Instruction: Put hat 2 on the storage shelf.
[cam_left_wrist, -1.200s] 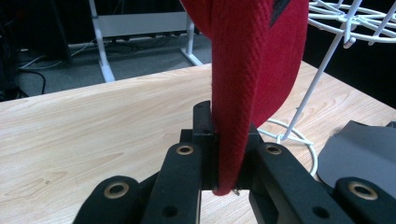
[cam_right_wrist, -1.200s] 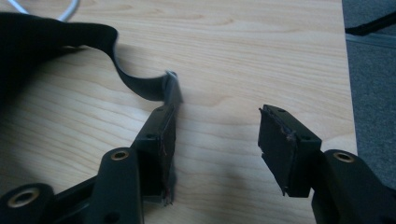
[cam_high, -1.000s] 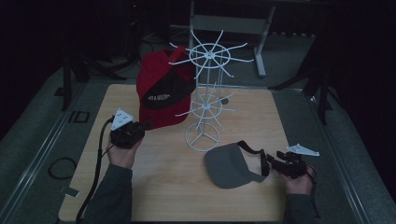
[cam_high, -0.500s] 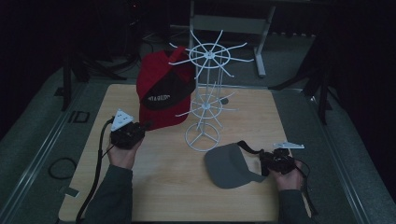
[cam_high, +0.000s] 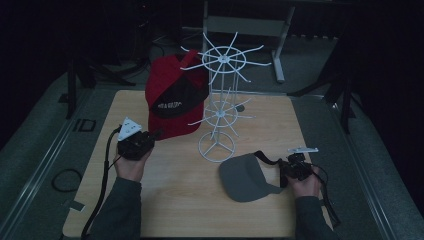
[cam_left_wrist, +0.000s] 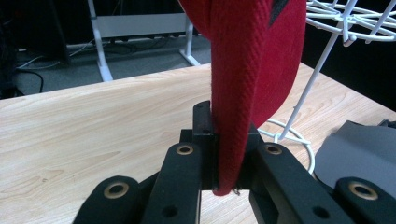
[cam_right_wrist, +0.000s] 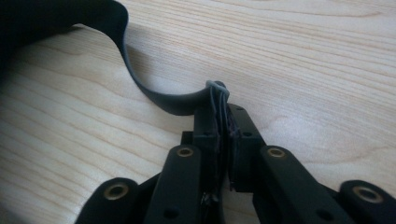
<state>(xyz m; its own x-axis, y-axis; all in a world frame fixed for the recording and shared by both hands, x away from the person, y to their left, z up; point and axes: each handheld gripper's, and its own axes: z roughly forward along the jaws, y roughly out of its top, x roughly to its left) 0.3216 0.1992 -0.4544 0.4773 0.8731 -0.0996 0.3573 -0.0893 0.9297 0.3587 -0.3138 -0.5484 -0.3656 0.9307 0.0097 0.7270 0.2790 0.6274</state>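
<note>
Right gripper (cam_high: 289, 169) jaws just closing, now pinching grey cap (cam_high: 246, 176) back strap (cam_right_wrist: 159, 95); cap lying flat on table (cam_high: 175, 200), left of it, below wire rack (cam_high: 220, 102). Left gripper (cam_high: 145, 141) clamping red cap (cam_high: 172, 100) brim.

I see a red cap (cam_high: 172, 102) with a black panel, a grey cap (cam_high: 245, 177), a white wire rack (cam_high: 220, 107), and a pale wood-grain bench (cam_high: 165, 200).

A white wire spinner rack (cam_high: 220, 107) stands mid-table on the light wooden tabletop (cam_high: 165, 200). A red fabric cap (cam_high: 172, 100) hangs beside it, its lower edge at the left gripper (cam_high: 150, 137). The right gripper (cam_high: 285, 167), jaws just closing, pinches the strap of a flat grey cap (cam_high: 245, 177).
</note>
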